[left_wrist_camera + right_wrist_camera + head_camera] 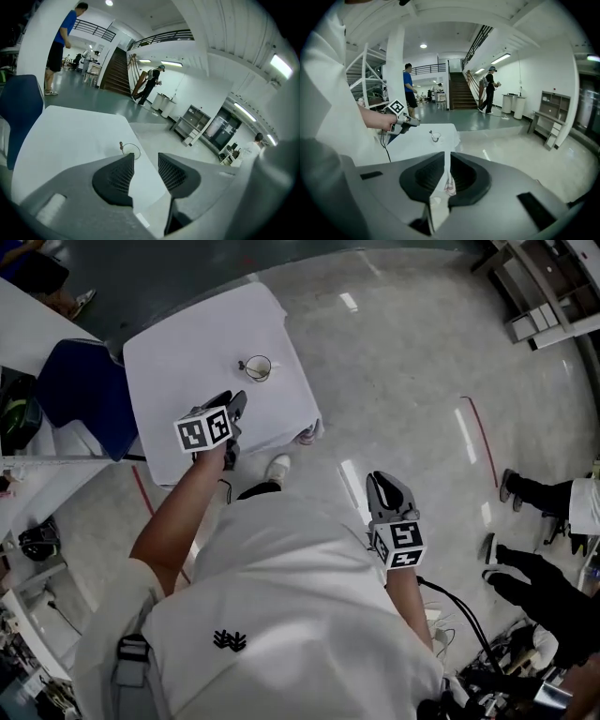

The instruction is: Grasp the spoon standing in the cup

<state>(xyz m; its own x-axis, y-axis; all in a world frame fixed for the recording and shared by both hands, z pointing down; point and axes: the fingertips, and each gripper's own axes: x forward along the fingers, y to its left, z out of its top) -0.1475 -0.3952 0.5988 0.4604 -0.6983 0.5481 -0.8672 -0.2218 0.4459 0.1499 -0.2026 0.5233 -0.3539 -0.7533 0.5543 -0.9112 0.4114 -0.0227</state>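
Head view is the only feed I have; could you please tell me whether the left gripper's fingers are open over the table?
Observer: Yes. In the left gripper view, the left gripper has its fingers apart with nothing between them.
Operator: Thank you. Is the spoon lined up with that gap?
Observer: Not quite. The spoon and cup sit ahead, just past the left finger's tip, left of the gap.
Operator: And the right gripper?
Observer: In its own view, the right gripper has its fingers nearly together, with a slim gap, holding nothing.
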